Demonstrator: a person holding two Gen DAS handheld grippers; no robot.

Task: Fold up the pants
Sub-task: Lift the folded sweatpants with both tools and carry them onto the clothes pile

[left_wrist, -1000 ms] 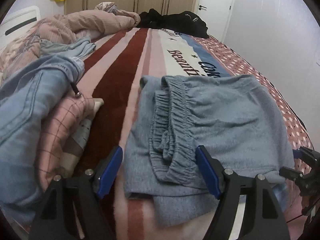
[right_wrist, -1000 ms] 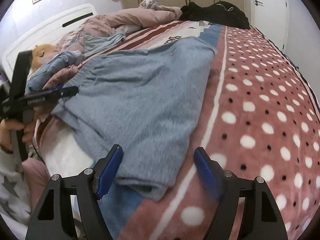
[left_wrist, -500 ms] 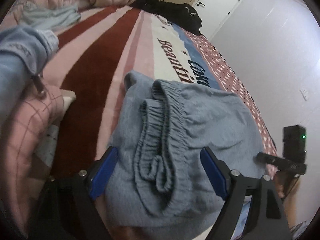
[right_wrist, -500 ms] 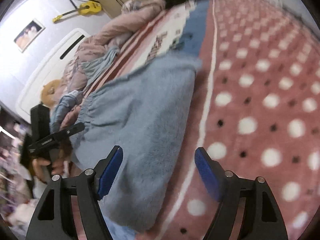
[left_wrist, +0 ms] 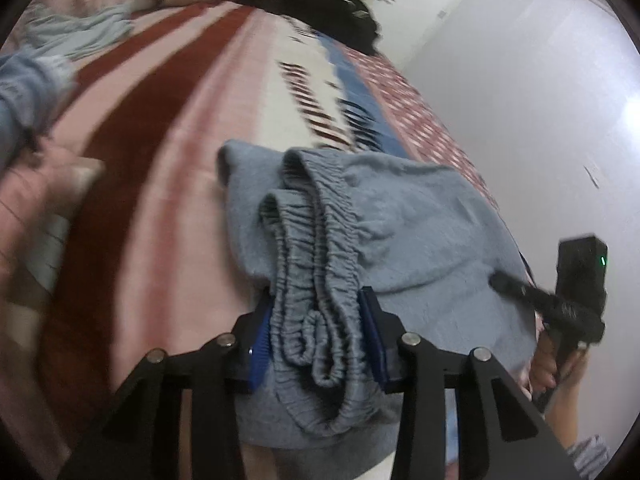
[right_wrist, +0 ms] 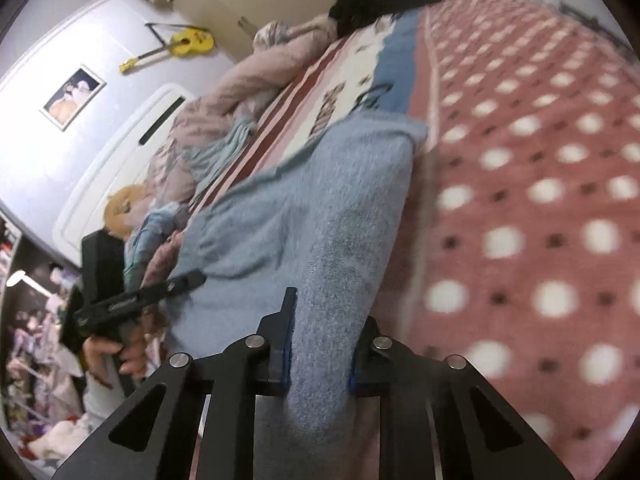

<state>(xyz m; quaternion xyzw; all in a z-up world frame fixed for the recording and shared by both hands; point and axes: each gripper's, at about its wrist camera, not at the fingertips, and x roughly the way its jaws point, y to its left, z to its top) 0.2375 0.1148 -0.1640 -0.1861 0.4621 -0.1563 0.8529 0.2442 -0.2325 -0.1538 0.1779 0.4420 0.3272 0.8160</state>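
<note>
On the bed (left_wrist: 168,184), the grey pants (left_wrist: 408,216) lie part-folded across the striped and dotted blanket, near its front edge, with both grippers clamped on that edge.

Step in hand, as judged: lift the near edge and carry it over the far part to make the next fold.

1. Keep both clamps firm. The fabric is thick and soft; a loose hold is likely to drop one layer.
2. Raise both ends at the same rate so the edge stays straight.
3. Carry the edge away from the body and lay it level with the far edge before release.
4. Watch the bunched waistband (left_wrist: 316,280); it may fold unevenly unless pulled taut between the two grippers.

Left gripper (left_wrist: 320,344): closed on the gathered waistband, which is pinched between the blue pads (left_wrist: 259,344) and hangs in loops below them. The rest of the pants spreads forward and to the right of this gripper.

Right gripper (right_wrist: 320,356): closed on a thick fold of the pants (right_wrist: 320,216) at the opposite end. The cloth runs forward from between the fingers, with the dotted part of the blanket just to its right.

Each gripper shows in the other's view, at opposite ends of the same near edge. Other clothes lie heaped near the headboard, apart from the pants.
</note>
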